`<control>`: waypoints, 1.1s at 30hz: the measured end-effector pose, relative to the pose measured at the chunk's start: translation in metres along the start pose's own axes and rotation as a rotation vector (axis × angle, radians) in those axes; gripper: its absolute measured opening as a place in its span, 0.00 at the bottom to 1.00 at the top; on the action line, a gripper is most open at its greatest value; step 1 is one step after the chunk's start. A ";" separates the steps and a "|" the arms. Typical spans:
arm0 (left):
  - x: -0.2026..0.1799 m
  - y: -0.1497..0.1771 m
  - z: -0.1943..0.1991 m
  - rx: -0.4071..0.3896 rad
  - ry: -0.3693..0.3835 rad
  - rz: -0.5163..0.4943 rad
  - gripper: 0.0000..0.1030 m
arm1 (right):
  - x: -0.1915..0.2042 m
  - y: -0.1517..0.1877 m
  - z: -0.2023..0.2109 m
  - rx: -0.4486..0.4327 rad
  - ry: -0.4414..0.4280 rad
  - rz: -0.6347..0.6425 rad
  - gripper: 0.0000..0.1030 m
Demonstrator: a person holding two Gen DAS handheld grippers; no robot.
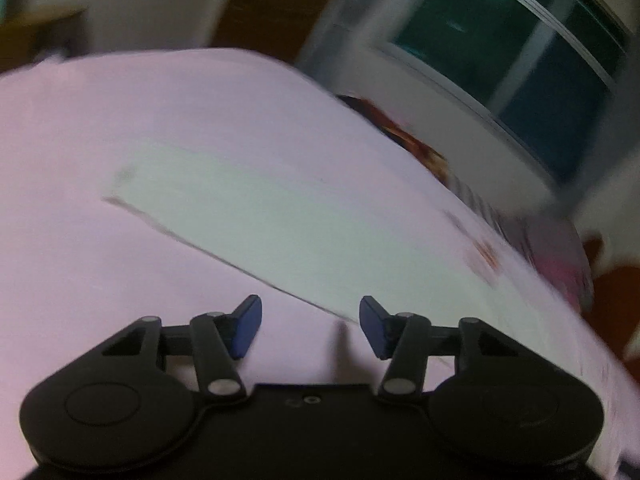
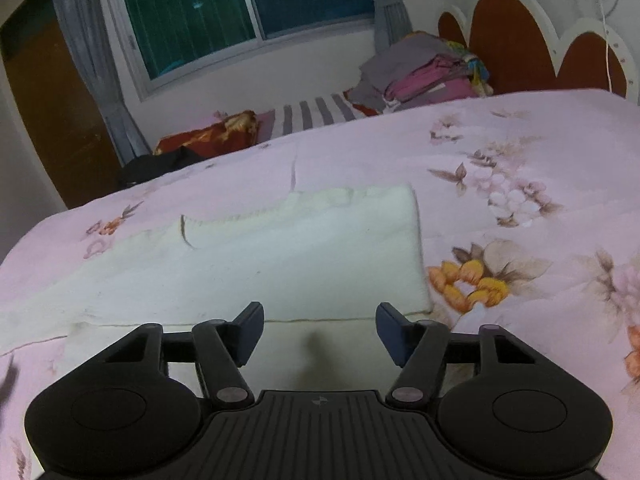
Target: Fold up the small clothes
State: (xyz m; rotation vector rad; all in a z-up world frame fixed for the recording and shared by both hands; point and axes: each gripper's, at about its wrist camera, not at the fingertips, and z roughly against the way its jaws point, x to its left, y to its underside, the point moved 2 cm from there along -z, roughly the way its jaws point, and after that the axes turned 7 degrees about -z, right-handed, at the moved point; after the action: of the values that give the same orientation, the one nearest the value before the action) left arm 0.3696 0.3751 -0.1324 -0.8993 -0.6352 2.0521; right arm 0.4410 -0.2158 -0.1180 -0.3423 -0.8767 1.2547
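Note:
A white knitted garment [image 2: 280, 252] lies flat on the pink floral bedspread [image 2: 520, 152], its right part folded over into a thick edge. My right gripper [image 2: 319, 334] is open and empty just above the garment's near edge. In the blurred left wrist view the same white garment [image 1: 288, 220] lies on the bedspread [image 1: 100, 120]. My left gripper [image 1: 310, 328] is open and empty, over the bedspread at the garment's near edge.
A pile of folded clothes [image 2: 424, 72] sits at the far side of the bed by the headboard [image 2: 504, 40]. A red-patterned pillow [image 2: 212, 132] and a dark item [image 2: 160, 168] lie at the far left edge. A window [image 2: 240, 8] with grey curtains is behind.

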 end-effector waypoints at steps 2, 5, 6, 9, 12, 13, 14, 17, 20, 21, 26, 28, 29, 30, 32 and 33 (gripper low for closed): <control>0.026 -0.011 -0.005 -0.014 0.009 0.106 0.47 | 0.008 0.001 -0.003 0.009 0.003 0.000 0.61; 0.054 -0.019 -0.014 -0.034 0.058 0.255 0.41 | 0.020 0.002 -0.005 0.013 0.001 0.011 0.61; 0.061 -0.019 -0.018 -0.044 0.080 0.301 0.41 | 0.023 0.002 -0.006 0.011 -0.001 0.016 0.61; 0.076 -0.020 -0.027 -0.070 0.103 0.390 0.34 | 0.031 0.001 -0.006 0.004 0.003 0.027 0.61; 0.082 -0.023 -0.034 -0.093 0.100 0.418 0.24 | 0.035 -0.001 -0.007 0.001 0.007 0.031 0.61; 0.085 -0.024 -0.035 -0.095 0.099 0.420 0.23 | 0.036 -0.002 -0.007 0.002 0.007 0.031 0.61; 0.086 -0.025 -0.037 -0.094 0.098 0.420 0.15 | 0.036 -0.002 -0.007 0.002 0.008 0.030 0.61; 0.083 -0.029 -0.040 -0.092 0.134 0.398 0.02 | 0.035 -0.003 -0.006 -0.003 0.019 0.026 0.61; 0.076 -0.035 -0.028 -0.159 0.146 0.314 0.03 | 0.029 -0.004 -0.007 -0.001 0.042 0.015 0.61; 0.078 -0.034 -0.031 -0.148 0.098 0.312 0.03 | 0.026 -0.004 -0.009 0.007 0.048 0.012 0.61; 0.072 -0.031 -0.040 -0.091 0.046 0.323 0.02 | 0.007 -0.001 -0.017 0.040 0.072 -0.057 0.61; 0.060 -0.036 -0.038 -0.098 0.061 0.283 0.02 | 0.002 -0.001 -0.015 0.035 0.073 -0.068 0.61; 0.049 -0.037 -0.033 -0.109 0.073 0.244 0.03 | 0.002 -0.001 -0.014 0.033 0.074 -0.069 0.61; 0.035 -0.040 -0.030 -0.119 0.082 0.200 0.03 | 0.000 -0.002 -0.012 0.030 0.073 -0.071 0.61; 0.008 -0.044 -0.028 -0.125 0.123 0.128 0.03 | -0.004 -0.003 -0.010 0.023 0.069 -0.082 0.61; -0.009 -0.046 -0.030 -0.123 0.143 0.090 0.03 | -0.005 -0.004 -0.008 0.019 0.068 -0.087 0.61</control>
State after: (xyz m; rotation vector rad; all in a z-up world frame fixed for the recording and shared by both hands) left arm 0.4173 0.3975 -0.1161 -1.1535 -0.6586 2.0226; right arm 0.4496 -0.2202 -0.1229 -0.3266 -0.8130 1.1644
